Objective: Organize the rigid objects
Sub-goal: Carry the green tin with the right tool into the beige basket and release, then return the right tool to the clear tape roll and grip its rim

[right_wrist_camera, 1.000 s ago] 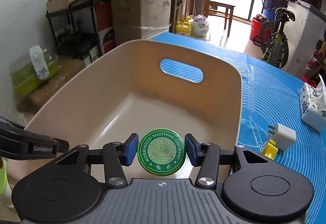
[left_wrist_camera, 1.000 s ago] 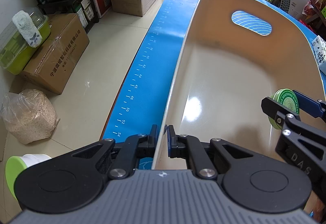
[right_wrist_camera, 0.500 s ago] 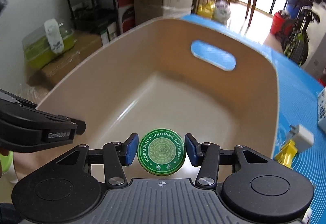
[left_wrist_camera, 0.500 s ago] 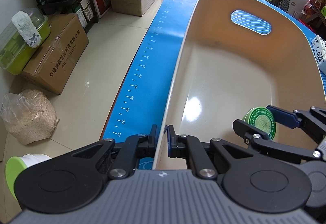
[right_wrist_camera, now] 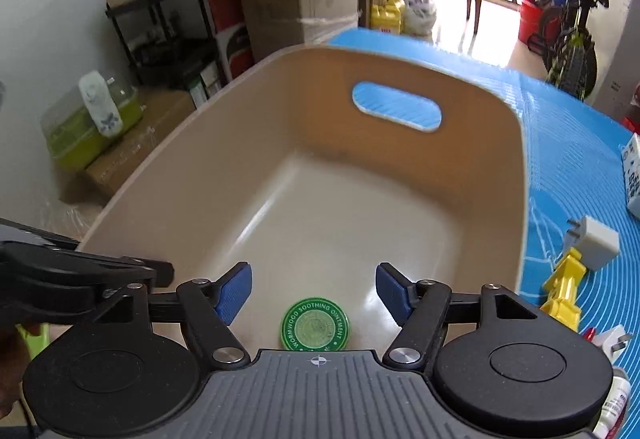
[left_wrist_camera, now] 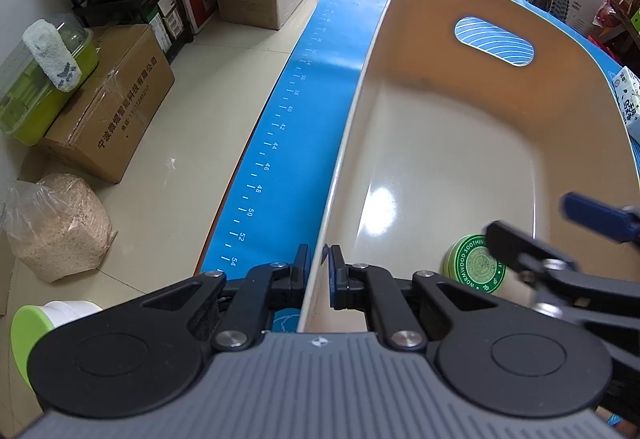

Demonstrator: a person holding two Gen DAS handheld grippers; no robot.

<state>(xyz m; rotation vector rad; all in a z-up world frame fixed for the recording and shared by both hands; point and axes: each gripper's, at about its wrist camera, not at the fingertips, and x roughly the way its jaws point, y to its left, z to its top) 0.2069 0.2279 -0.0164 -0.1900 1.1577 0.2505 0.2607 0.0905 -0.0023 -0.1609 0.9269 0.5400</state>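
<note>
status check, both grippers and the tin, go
Left gripper shut on bin wall. Right gripper open, above the green ointment tin on the bin floor. Nothing in the way.

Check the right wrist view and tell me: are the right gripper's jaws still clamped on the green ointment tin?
No. The right gripper has its jaws spread wide, and the green ointment tin lies loose on the floor of the beige bin between them.

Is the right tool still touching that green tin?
Apart. The right wrist view shows the right tool open, beige basin floor visible between each blue finger and the green tin.
</note>
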